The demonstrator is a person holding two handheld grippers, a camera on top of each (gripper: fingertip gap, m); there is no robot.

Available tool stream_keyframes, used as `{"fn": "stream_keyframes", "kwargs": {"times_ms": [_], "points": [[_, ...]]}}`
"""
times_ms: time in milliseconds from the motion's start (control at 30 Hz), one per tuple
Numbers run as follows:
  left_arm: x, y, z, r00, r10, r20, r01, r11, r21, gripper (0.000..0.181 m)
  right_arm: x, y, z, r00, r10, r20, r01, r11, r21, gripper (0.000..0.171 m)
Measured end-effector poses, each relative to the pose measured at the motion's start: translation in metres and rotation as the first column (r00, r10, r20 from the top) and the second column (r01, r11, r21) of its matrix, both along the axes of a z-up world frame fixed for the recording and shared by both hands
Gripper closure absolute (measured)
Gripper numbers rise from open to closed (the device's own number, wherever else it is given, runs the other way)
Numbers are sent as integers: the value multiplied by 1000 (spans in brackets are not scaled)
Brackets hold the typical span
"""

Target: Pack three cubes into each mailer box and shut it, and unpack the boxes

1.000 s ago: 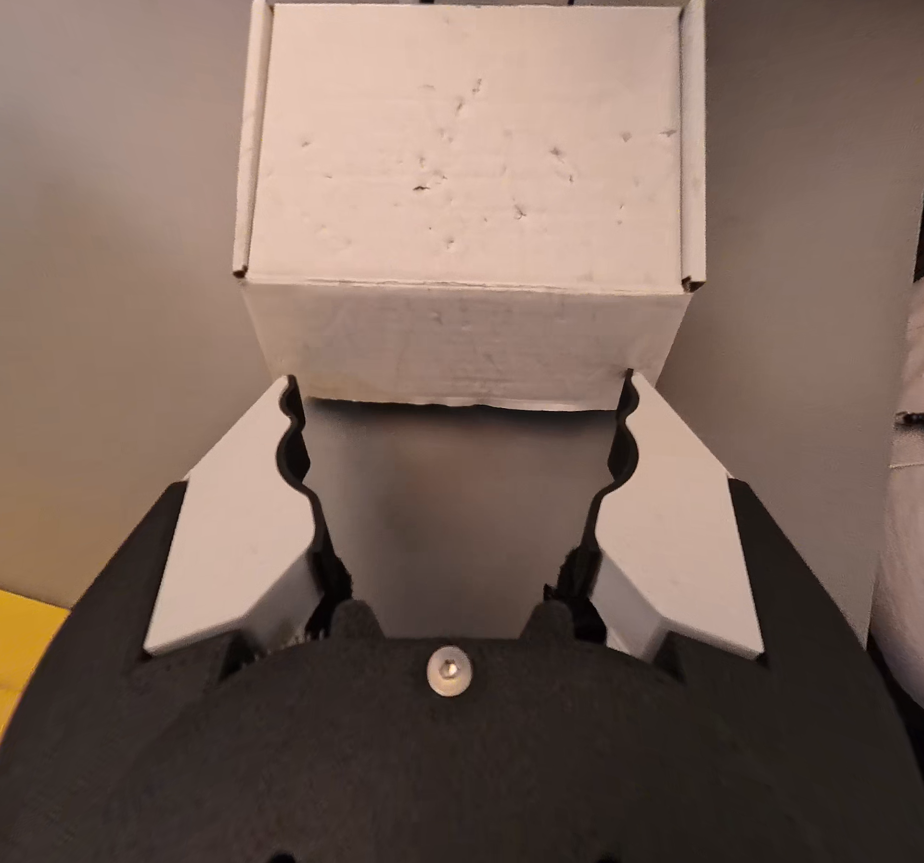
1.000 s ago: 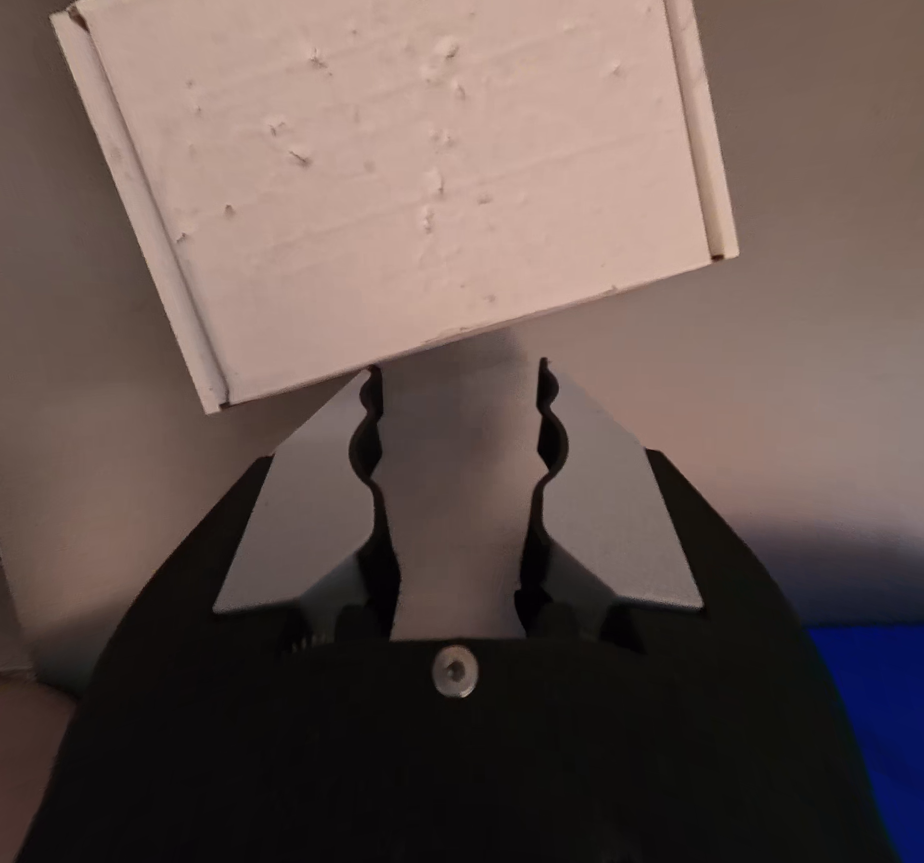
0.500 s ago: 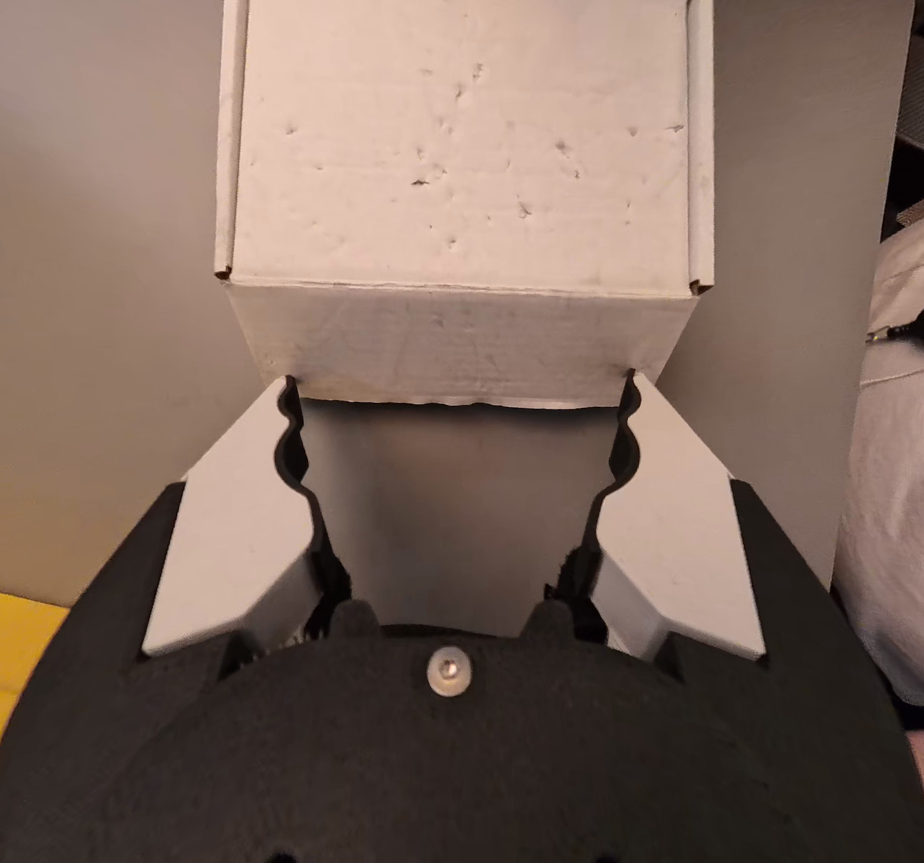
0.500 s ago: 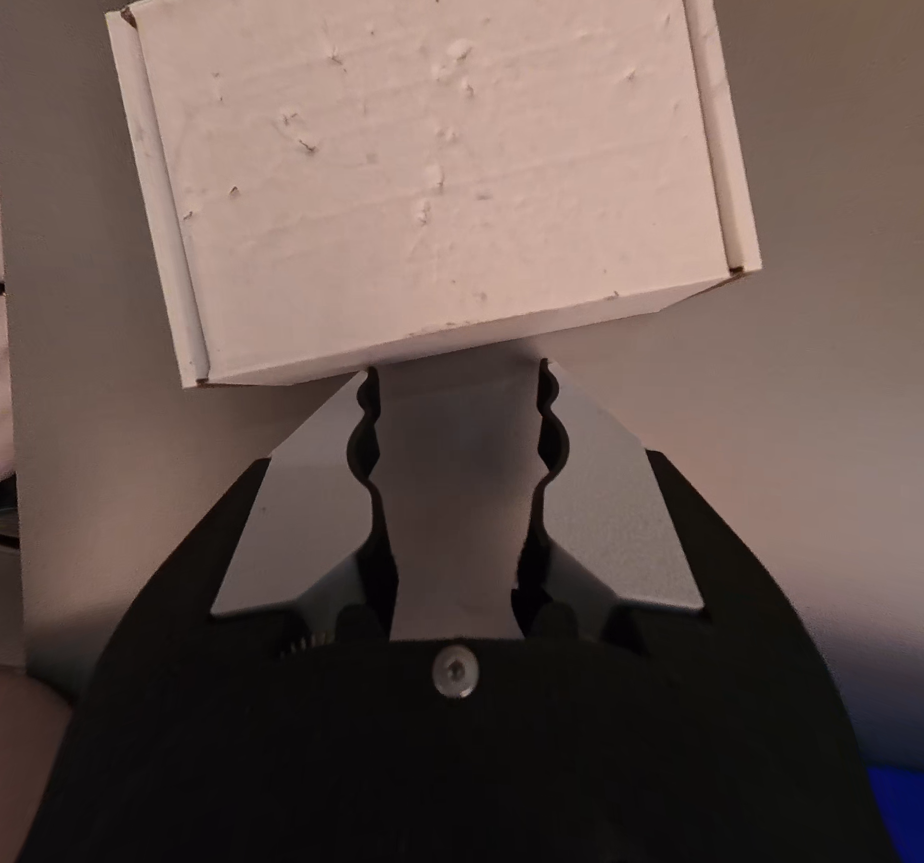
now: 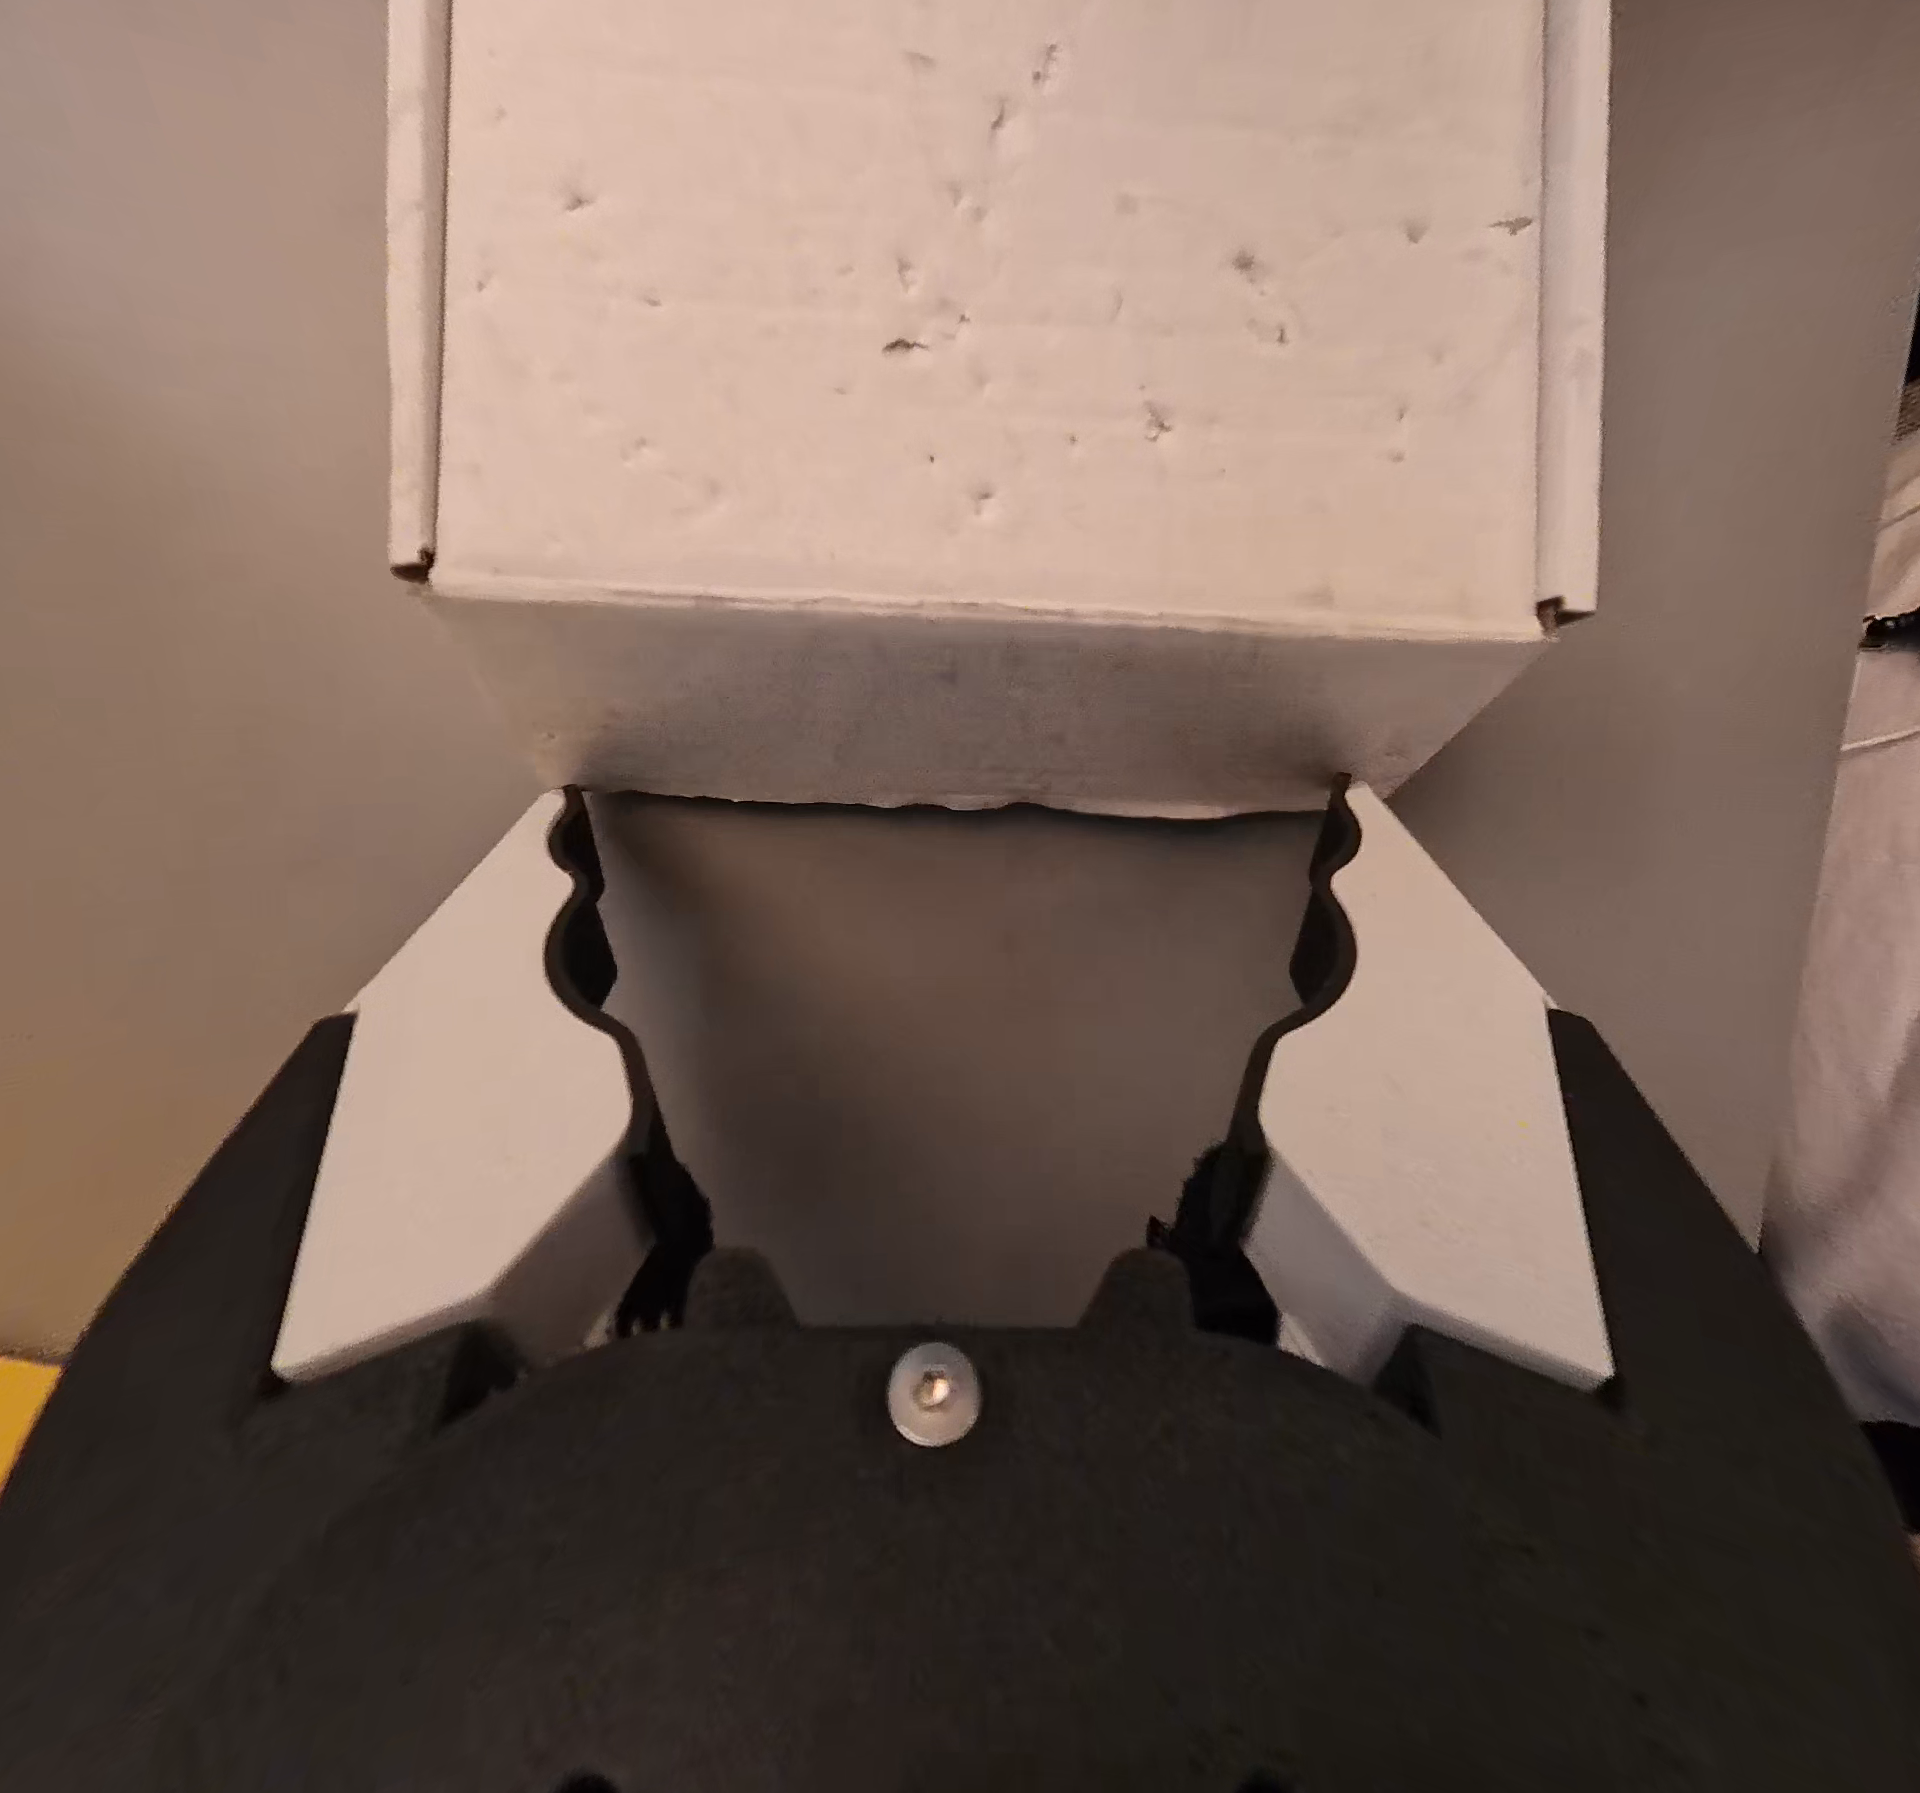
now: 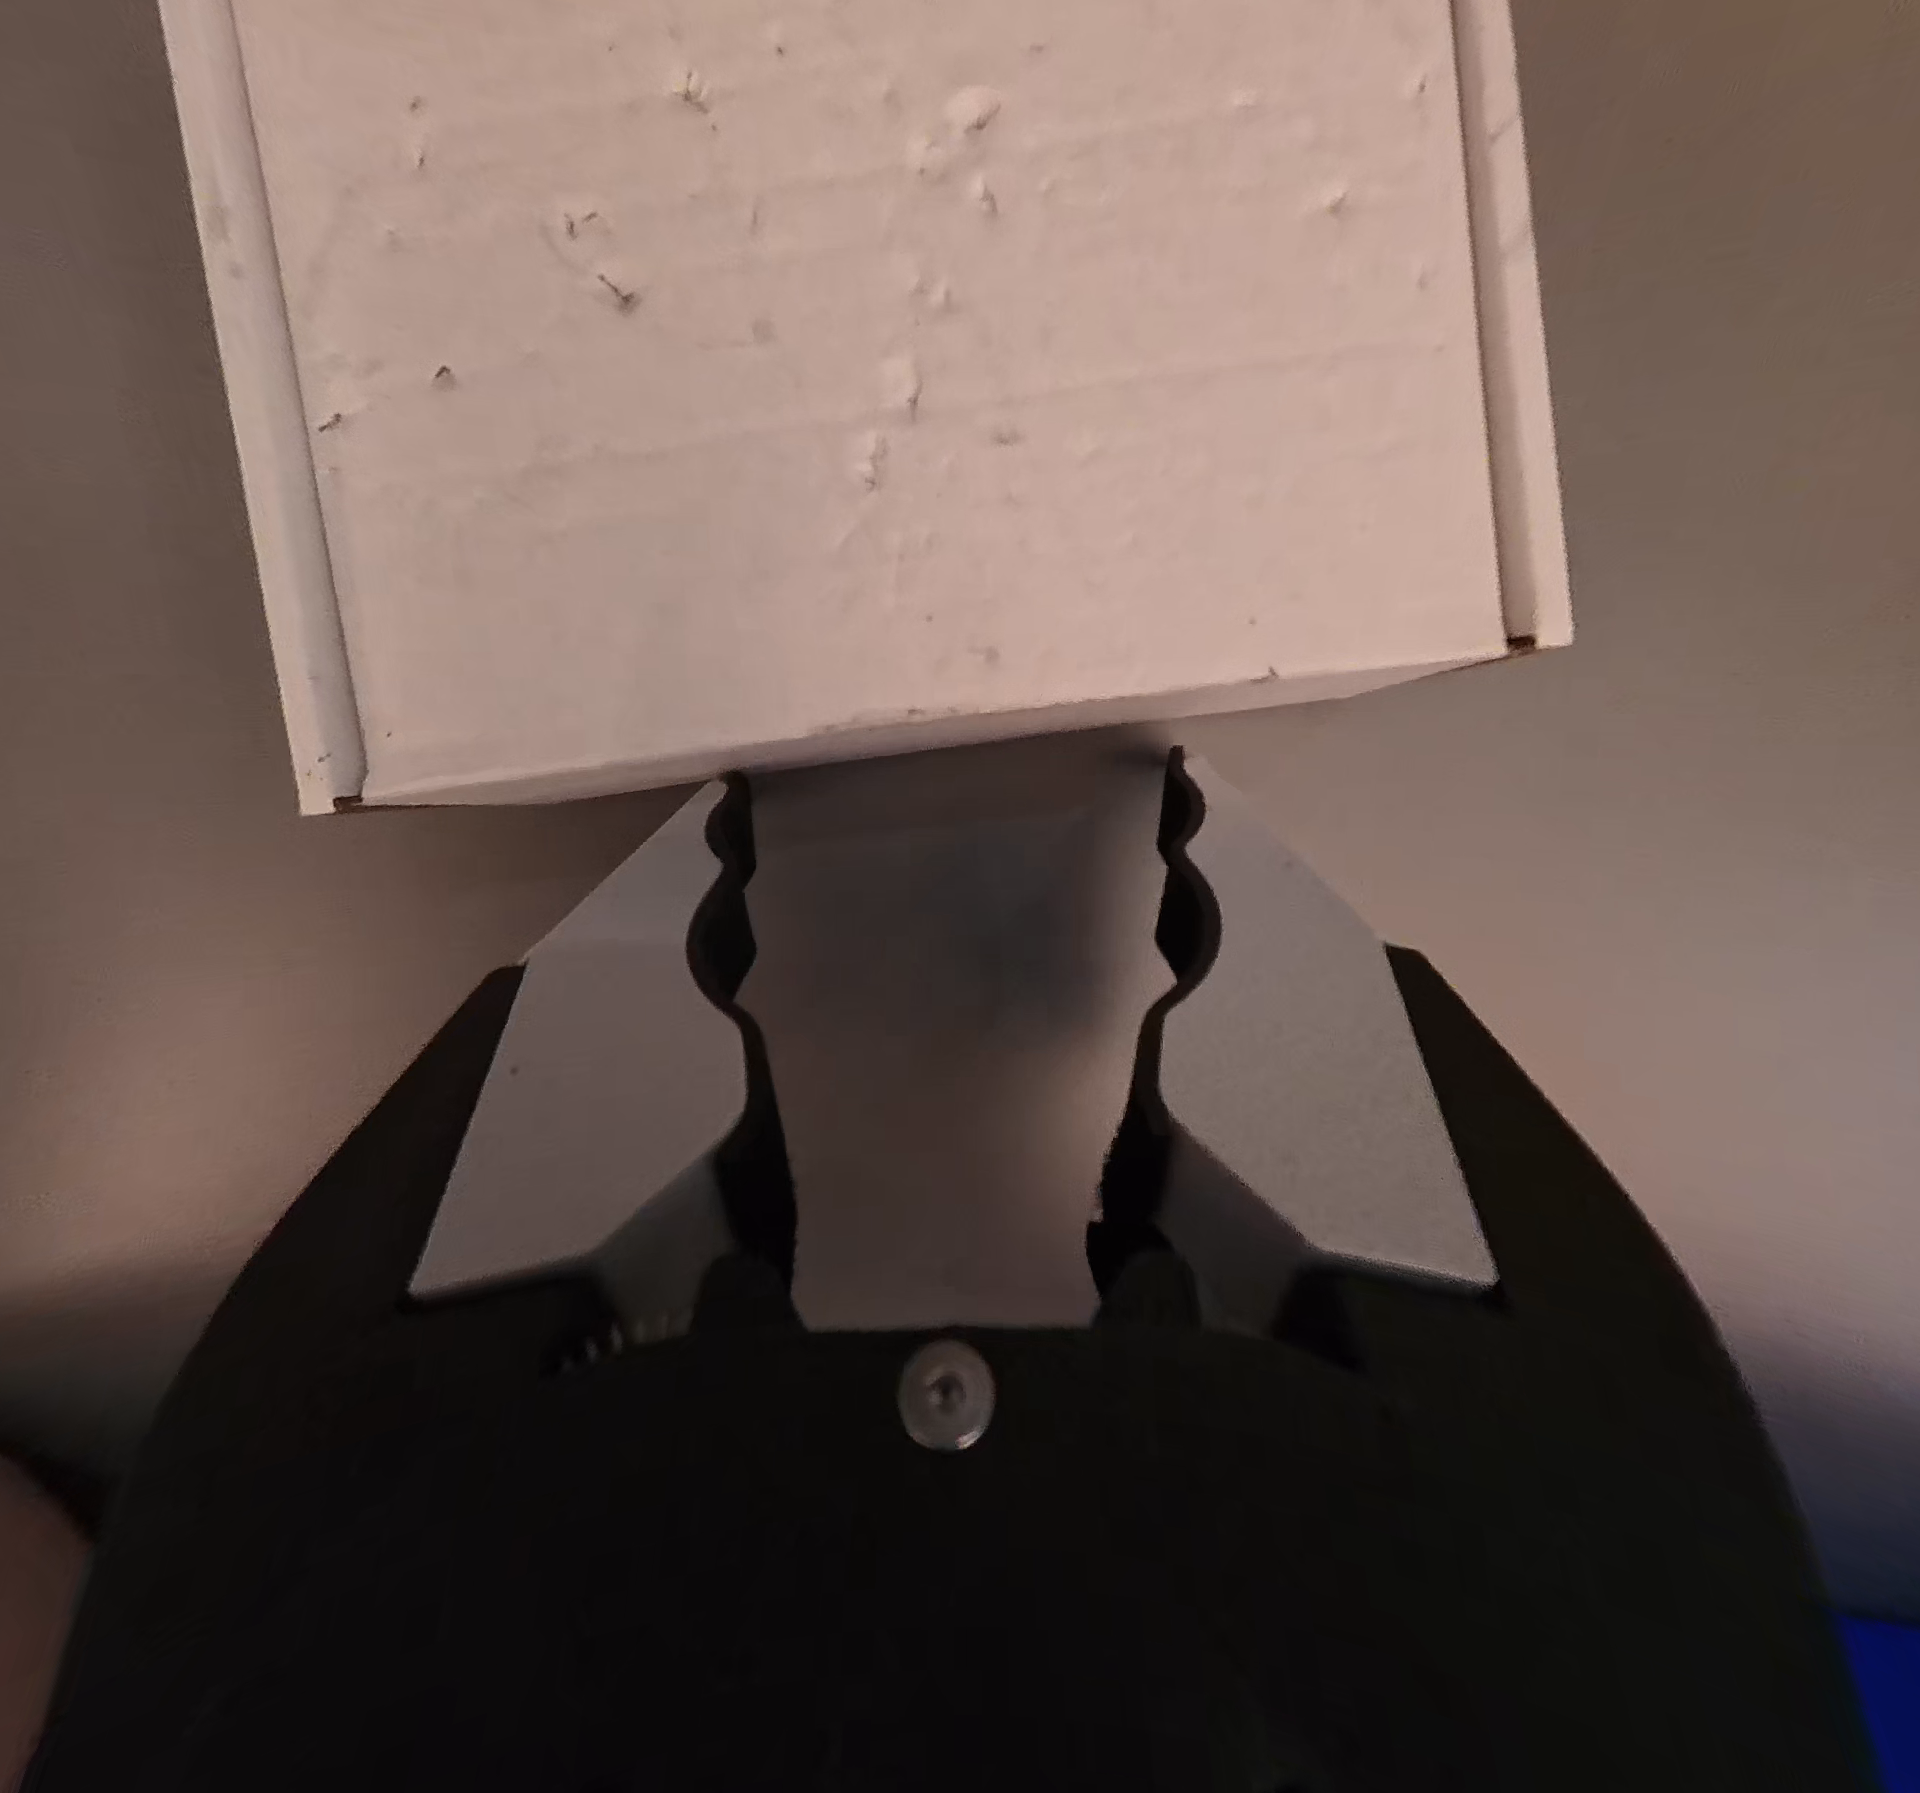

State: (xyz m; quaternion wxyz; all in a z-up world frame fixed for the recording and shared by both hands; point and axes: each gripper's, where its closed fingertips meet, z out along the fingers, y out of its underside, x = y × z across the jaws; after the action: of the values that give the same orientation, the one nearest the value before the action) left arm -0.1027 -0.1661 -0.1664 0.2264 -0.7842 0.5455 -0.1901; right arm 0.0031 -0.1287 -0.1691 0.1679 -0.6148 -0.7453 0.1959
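A shut white mailer box [image 5: 987, 289] with a dented lid stands on the grey table, filling the upper part of the left wrist view. My left gripper [image 5: 954, 793] is wide open, its fingertips at the foot of the box's near wall. A second shut white mailer box [image 6: 852, 341] shows in the right wrist view, turned slightly. My right gripper [image 6: 954, 769] is open, its fingertips at the lid's near edge. No cubes are in view; the inside of both boxes is hidden.
The grey table [image 5: 187, 496] runs out at the right, where pale cloth [image 5: 1860, 912] shows past its edge. A yellow patch [image 5: 26, 1400] sits at the lower left of the left wrist view. A blue patch [image 6: 1870, 1681] shows at the lower right of the right wrist view. My right fingertips sit around 12 centimeters from my left ones.
Both grippers have moved closer to their boxes, which now look larger. The right view's box has swung squarer to the gripper and the right jaws have opened a little wider.
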Motion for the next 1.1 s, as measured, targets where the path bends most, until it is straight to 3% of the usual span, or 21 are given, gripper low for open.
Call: {"fn": "stream_keyframes", "kwargs": {"times_ms": [333,700,900,1000,1100], "points": [[-2,3,6,1000,16,6,-17,999,45,51,1,1,-1,1000,-27,-15,27,999,-24,92],[13,2,-2,998,-62,-29,63,997,44,25,-8,-6,1,999,34,-32,-34,999,-11,96],[8,1,-4,999,-51,-5,51,999,14,33,-6,-3,0,1000,-3,-20,3,1000,-3,94],[-4,8,1,1000,-2,-23,3,997,71,67,4,-1,0,999,-38,12,38,999,-20,93],[-8,10,10,1000,18,17,-19,996,88,81,2,-1,2,999,-35,-1,35,999,-12,95]]}}
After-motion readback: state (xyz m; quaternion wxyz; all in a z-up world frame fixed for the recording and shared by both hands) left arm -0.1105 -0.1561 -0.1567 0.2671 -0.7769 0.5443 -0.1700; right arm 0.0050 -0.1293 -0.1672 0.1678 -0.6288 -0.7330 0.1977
